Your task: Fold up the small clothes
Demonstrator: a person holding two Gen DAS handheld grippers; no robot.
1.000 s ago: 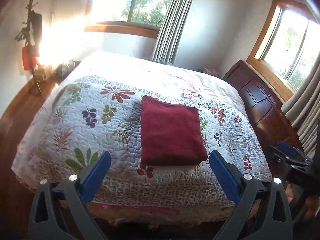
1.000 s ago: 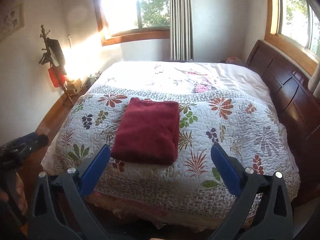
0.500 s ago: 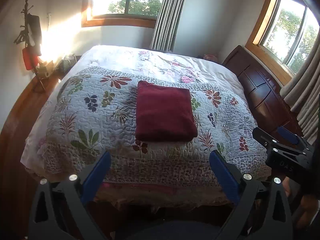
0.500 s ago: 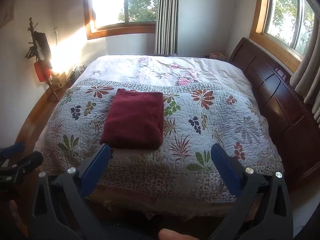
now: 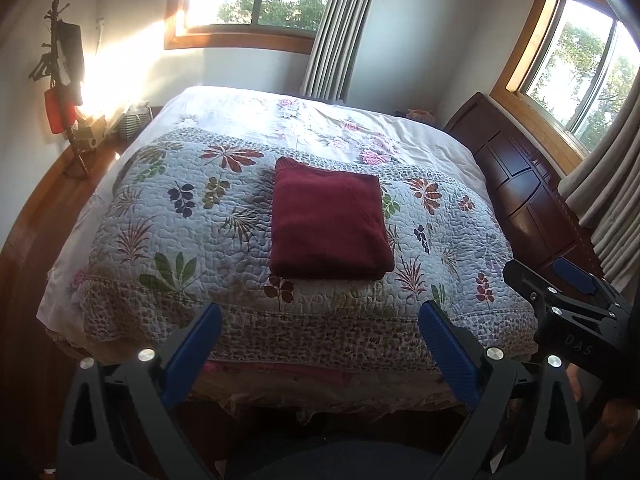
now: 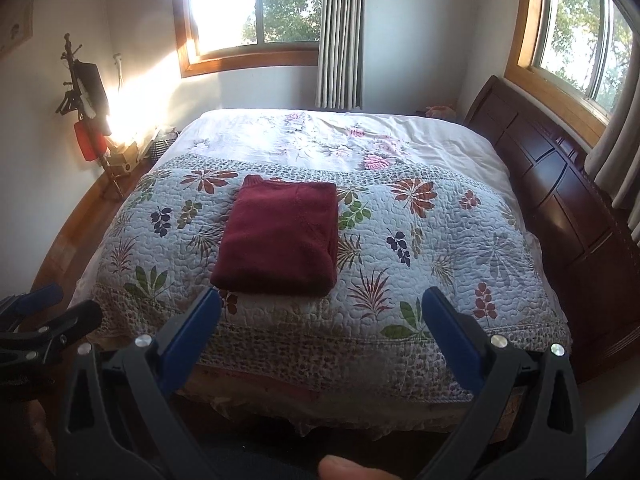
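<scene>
A dark red garment (image 5: 328, 220) (image 6: 280, 236) lies folded into a neat rectangle on the floral quilt (image 5: 180, 216) (image 6: 440, 240) of the bed. My left gripper (image 5: 320, 320) hangs open off the foot of the bed, short of the garment, with nothing between its blue pads. My right gripper (image 6: 320, 308) is also open and empty, held back from the bed's near edge, the garment just beyond its left pad. Each gripper shows at the side of the other's view: the right gripper (image 5: 568, 292) and the left gripper (image 6: 36, 320).
A dark wooden headboard (image 5: 520, 184) (image 6: 560, 184) runs along the bed's right side under a window. A coat stand (image 5: 60, 80) (image 6: 84, 112) with bags stands by the left wall over a wooden floor (image 5: 44, 200). A fingertip (image 6: 352, 468) shows at the bottom edge.
Both grippers have drawn back and up from the bed, so the folded garment looks smaller and farther. Both stay open and empty.
</scene>
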